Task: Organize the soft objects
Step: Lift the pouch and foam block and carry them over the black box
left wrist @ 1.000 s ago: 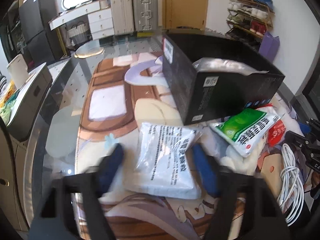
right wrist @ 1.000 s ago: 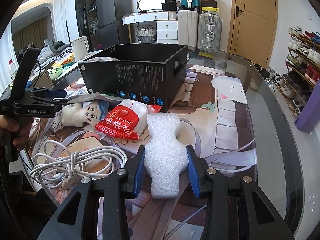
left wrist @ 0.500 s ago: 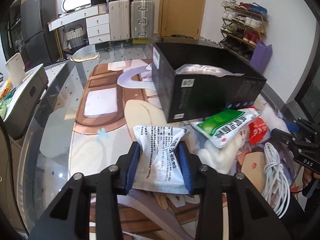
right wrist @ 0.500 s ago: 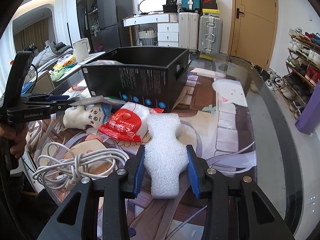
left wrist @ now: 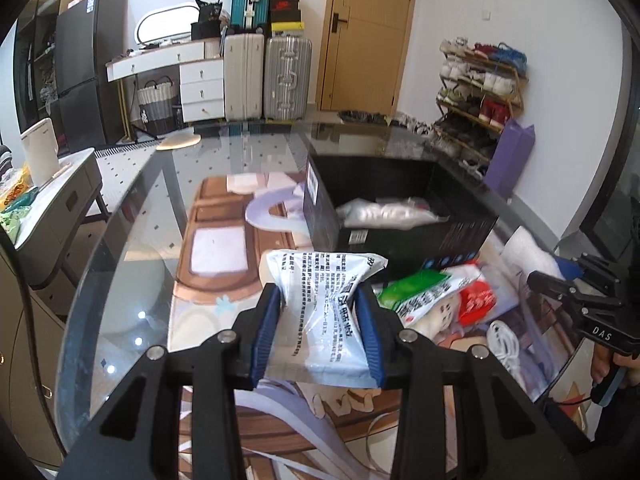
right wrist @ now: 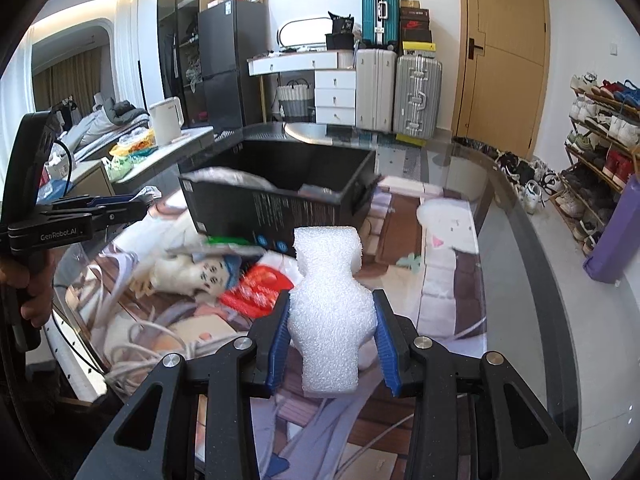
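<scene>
My left gripper (left wrist: 318, 320) is shut on a white plastic packet with black print (left wrist: 320, 300) and holds it above the table. My right gripper (right wrist: 332, 340) is shut on a white foam piece (right wrist: 330, 292), lifted off the mat. A black open box (left wrist: 400, 220) stands ahead and holds a clear plastic bag (left wrist: 384, 212); it also shows in the right wrist view (right wrist: 280, 196). Before the box lie a green packet (left wrist: 420, 288), a red packet (right wrist: 260, 292) and a small plush doll (right wrist: 192, 276).
A coil of white cable (right wrist: 152, 352) lies on the printed mat (left wrist: 216, 248) that covers the round glass table (left wrist: 132, 208). A purple bag (right wrist: 616, 236) and a shoe rack (right wrist: 600, 140) stand on the right. Suitcases (left wrist: 286, 76) stand at the back.
My left gripper closed on the white printed packet and lifted it. My right gripper raised the foam piece off the mat toward the black box.
</scene>
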`<state>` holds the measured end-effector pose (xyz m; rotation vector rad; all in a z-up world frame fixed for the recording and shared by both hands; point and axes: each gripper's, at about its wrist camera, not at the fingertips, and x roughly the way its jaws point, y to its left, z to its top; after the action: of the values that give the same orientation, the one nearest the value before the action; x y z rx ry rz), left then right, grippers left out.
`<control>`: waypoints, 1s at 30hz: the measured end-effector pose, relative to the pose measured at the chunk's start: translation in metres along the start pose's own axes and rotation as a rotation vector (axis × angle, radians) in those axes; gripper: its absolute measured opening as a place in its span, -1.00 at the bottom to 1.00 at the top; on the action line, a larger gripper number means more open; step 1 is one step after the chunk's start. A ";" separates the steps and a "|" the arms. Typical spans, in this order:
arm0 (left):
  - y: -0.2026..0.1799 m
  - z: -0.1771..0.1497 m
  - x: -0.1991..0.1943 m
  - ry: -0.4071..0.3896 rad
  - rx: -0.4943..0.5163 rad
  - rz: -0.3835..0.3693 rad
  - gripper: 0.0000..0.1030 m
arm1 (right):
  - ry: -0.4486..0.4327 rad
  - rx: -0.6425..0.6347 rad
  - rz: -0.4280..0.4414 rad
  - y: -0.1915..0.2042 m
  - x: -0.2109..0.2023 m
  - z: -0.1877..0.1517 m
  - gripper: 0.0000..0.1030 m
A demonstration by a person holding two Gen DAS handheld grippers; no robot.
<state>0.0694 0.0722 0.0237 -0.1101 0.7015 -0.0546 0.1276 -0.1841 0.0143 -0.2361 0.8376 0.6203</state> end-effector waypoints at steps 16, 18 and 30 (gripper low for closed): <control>-0.021 0.053 0.008 -0.060 0.040 -0.032 -0.27 | -0.023 -0.059 0.042 0.018 0.020 0.061 -0.25; -0.022 0.059 0.015 -0.055 0.041 -0.034 -0.27 | -0.019 -0.062 0.044 0.017 0.025 0.066 -0.25; -0.033 0.082 0.058 -0.015 0.050 -0.027 -0.27 | 0.000 -0.092 0.051 0.015 0.062 0.100 -0.25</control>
<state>0.1659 0.0413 0.0525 -0.0722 0.6829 -0.0971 0.2121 -0.1035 0.0338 -0.2990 0.8175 0.7077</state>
